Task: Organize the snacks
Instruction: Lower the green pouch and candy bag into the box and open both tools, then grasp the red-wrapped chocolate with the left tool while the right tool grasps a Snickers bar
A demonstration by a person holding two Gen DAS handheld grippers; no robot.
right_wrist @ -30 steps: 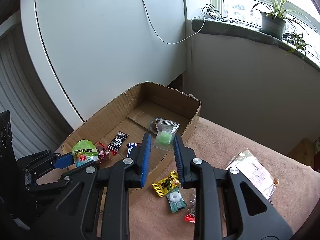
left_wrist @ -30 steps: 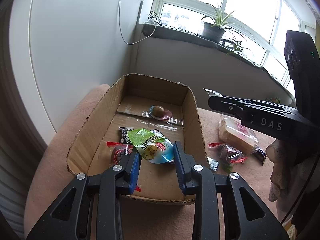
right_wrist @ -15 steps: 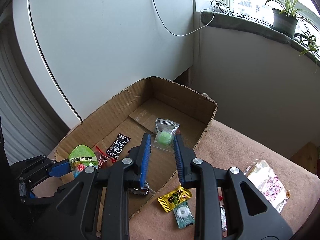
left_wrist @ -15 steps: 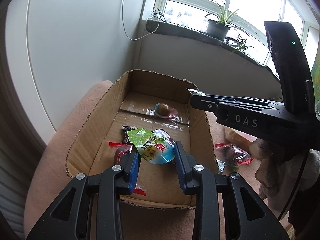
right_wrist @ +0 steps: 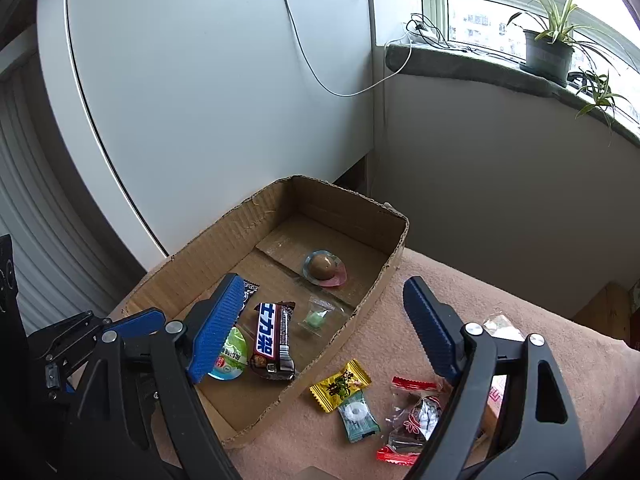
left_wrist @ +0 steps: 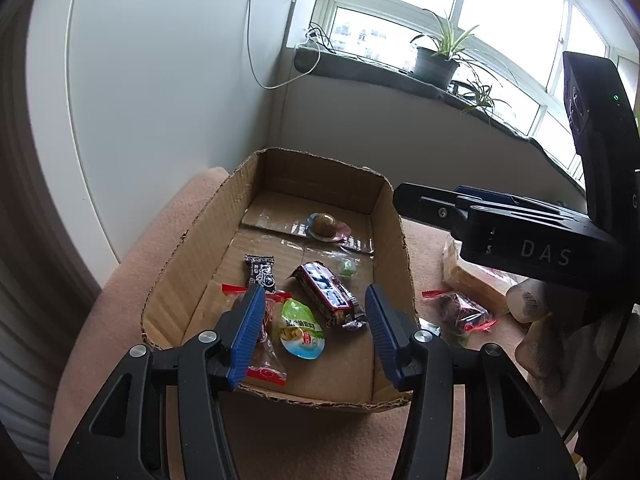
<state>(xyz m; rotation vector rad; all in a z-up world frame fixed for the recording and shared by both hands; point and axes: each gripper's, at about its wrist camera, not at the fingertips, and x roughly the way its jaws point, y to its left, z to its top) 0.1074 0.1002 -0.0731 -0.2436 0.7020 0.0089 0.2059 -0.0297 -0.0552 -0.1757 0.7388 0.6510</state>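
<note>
Now, in the left wrist view, your left hand-held gripper is hanging released over the cardboard box, the green jelly cup you were gripping lying on its floor. From the right wrist, your right hand-held gripper is spread wide too; its green candy packet is resting inside beside the chocolate bar.

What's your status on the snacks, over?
Left gripper open, right gripper open, both empty. Green-lidded cup and chocolate bar in the cardboard box. Yellow candy outside. Nothing blocking.
</note>
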